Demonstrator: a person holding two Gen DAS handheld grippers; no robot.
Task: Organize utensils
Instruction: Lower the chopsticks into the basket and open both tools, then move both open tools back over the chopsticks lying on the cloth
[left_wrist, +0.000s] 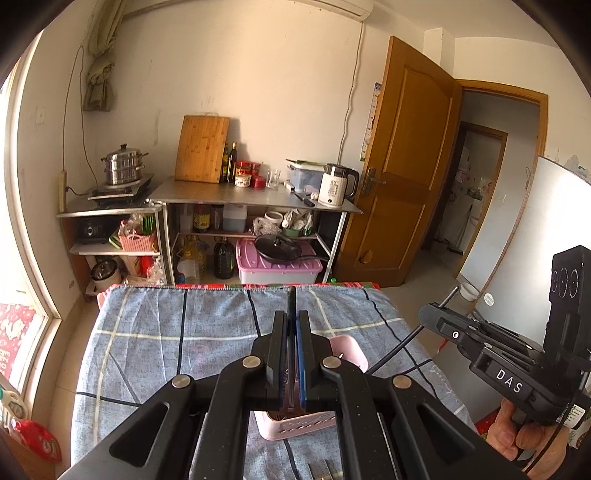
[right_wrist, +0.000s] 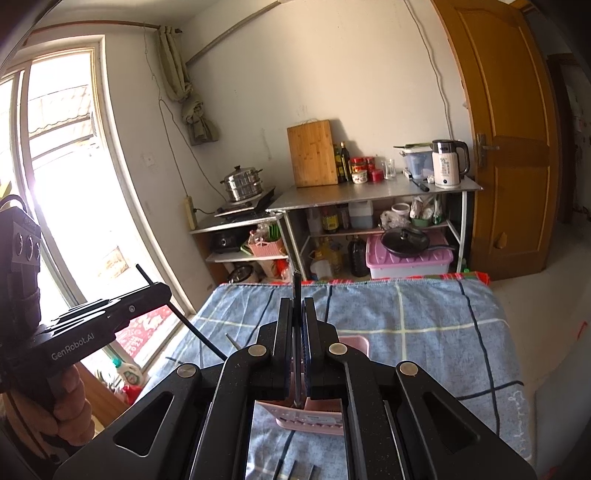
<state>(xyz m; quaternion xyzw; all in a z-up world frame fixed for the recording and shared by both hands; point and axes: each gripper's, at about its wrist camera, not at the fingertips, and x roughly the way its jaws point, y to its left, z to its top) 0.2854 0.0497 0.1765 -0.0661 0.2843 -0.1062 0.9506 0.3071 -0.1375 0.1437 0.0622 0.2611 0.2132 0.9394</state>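
My left gripper (left_wrist: 291, 314) is shut on a thin black chopstick (left_wrist: 291, 297) whose end stands up past the fingertips. Under it a pink perforated utensil holder (left_wrist: 349, 350) rests on the blue checked cloth (left_wrist: 166, 332). My right gripper (right_wrist: 297, 301) is shut on a second black chopstick (right_wrist: 296, 286), above the same pink holder (right_wrist: 354, 341). Each view also catches the other tool from the side: the right gripper (left_wrist: 428, 314) with its chopstick (left_wrist: 395, 347) slanting down, and the left gripper (right_wrist: 164, 291) with its chopstick (right_wrist: 195, 328). Metal utensil handles (right_wrist: 295, 469) lie near the front edge.
Behind the cloth-covered table stand metal shelves (left_wrist: 255, 199) with a cutting board, bottles, a kettle (left_wrist: 336, 184) and a steamer pot (left_wrist: 123, 164). A pink storage box (left_wrist: 277, 269) with a pan sits below. A wooden door (left_wrist: 402, 166) is at the right, a window (right_wrist: 66, 166) at the left.
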